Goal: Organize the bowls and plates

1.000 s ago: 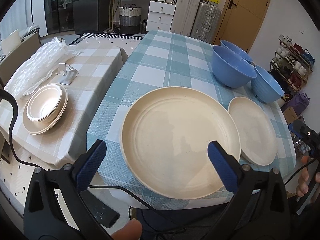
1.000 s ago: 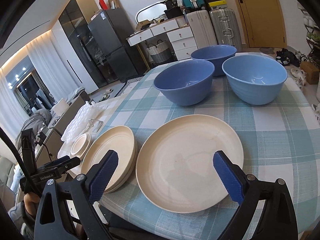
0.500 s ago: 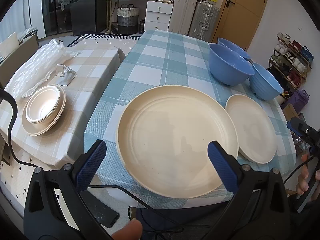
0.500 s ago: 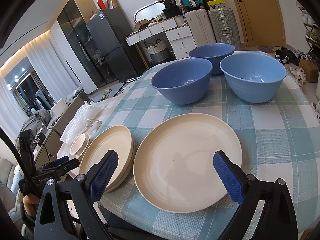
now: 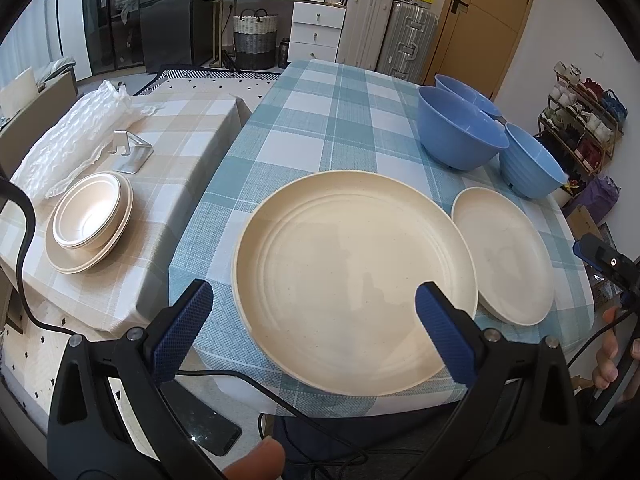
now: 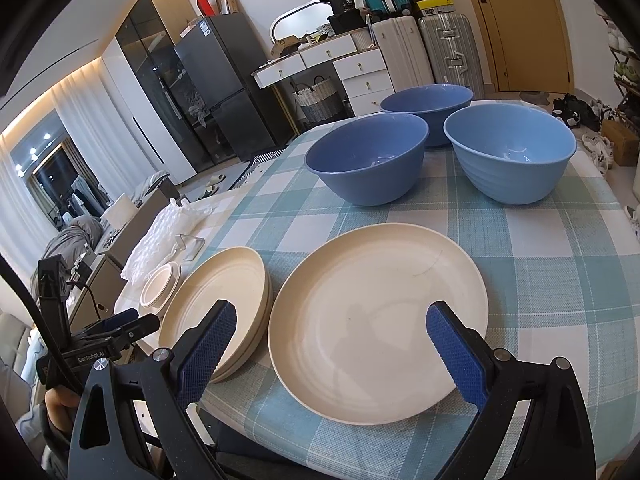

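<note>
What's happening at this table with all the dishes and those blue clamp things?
A person is tidying plates and bowls, holding a two-fingered tool in each hand. Both tools are open and empty. The left tool hovers at the near edge of the stack of large cream plates, and the right tool at the smaller cream plate beside it. Three blue bowls sit untouched farther back on the checked table. Some cream bowls and plates are stacked on the lower side table.

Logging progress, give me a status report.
Both claws, left and right, open, empty. Cream plates unstacked, blue bowls apart. Nothing blocking.
</note>
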The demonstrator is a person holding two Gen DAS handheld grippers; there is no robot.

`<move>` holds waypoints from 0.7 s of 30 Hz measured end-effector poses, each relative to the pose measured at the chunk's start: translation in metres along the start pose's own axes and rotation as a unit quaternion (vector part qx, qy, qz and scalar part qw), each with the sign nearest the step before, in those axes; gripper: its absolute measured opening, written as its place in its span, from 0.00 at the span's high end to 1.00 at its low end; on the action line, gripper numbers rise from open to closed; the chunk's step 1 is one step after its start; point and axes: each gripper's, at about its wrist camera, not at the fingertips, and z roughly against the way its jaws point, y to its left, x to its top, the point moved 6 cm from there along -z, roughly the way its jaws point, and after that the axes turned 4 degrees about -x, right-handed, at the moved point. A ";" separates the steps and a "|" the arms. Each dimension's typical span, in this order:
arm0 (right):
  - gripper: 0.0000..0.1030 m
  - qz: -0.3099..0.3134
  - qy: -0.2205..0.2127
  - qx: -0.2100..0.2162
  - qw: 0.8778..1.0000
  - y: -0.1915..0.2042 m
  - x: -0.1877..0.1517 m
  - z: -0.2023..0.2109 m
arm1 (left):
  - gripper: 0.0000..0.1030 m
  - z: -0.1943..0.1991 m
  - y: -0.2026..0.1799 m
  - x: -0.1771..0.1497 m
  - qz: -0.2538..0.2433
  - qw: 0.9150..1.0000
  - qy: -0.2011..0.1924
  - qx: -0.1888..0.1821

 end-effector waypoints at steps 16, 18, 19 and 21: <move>0.05 0.036 0.026 0.041 0.998 0.035 -0.005 -0.019 | 0.02 -0.005 0.015 -0.003 0.016 1.000 0.009 0.003; 0.05 0.047 0.037 0.049 0.997 0.045 -0.005 -0.026 | 0.02 -0.007 0.020 -0.004 0.018 1.000 0.012 0.005; 0.05 0.056 0.042 0.052 0.996 0.050 -0.005 -0.030 | 0.02 -0.008 0.022 -0.005 0.019 1.000 0.012 0.005; 0.05 0.071 0.049 0.055 0.995 0.058 -0.005 -0.038 | 0.02 -0.011 0.025 -0.005 0.022 1.000 0.015 0.005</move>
